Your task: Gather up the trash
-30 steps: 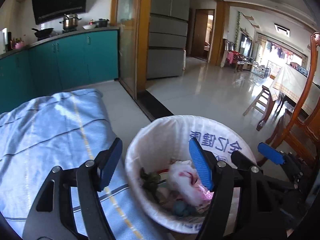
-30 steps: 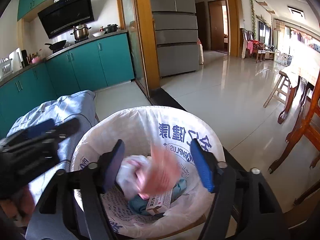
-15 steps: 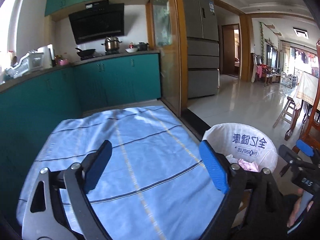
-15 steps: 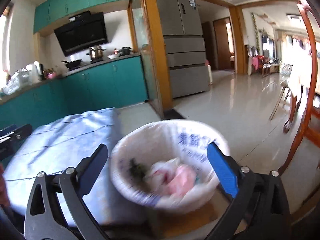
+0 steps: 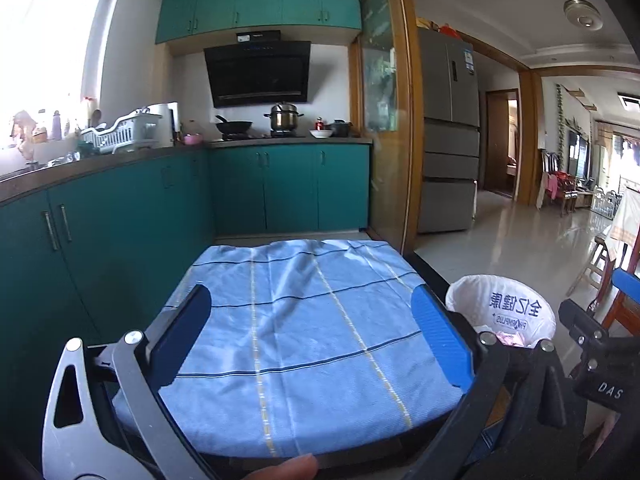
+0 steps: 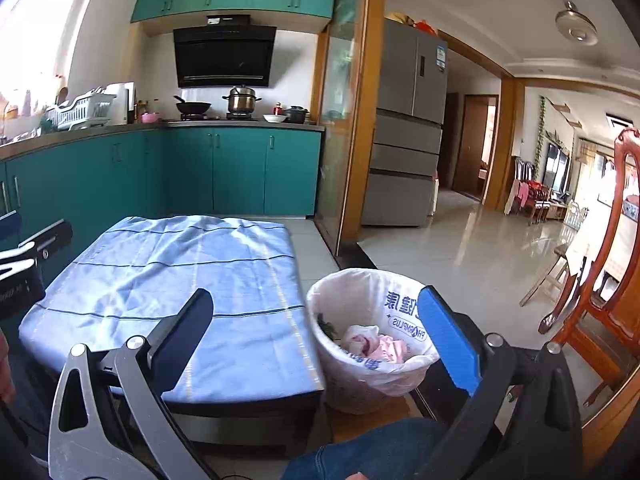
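At the far left, teal cabinets ran under a counter carrying a white dish rack, with a wok and a steel pot on the stove below a black range hood. In front of them stood a low table covered by a light blue checked cloth, and no trash lay on that cloth in either view. The left gripper hung above the near edge of the table with its jaws spread and opening; only the bare cloth showed between its blue fingers, which touched nothing. A fingertip showed at the bottom edge of that view.

Just beside the right side of the table stood a bin lined with a white printed bag. The trash, crumpled white and pink wrappers with something green beside them, lay inside the bin. The right gripper hovered above and short of the bin, its jaws released and wide apart, gripping nothing. A knee in blue jeans showed below it.

Farther right stood a grey fridge past a wooden door frame, then a shiny tiled floor, and at the far right edge a red-brown wooden chair
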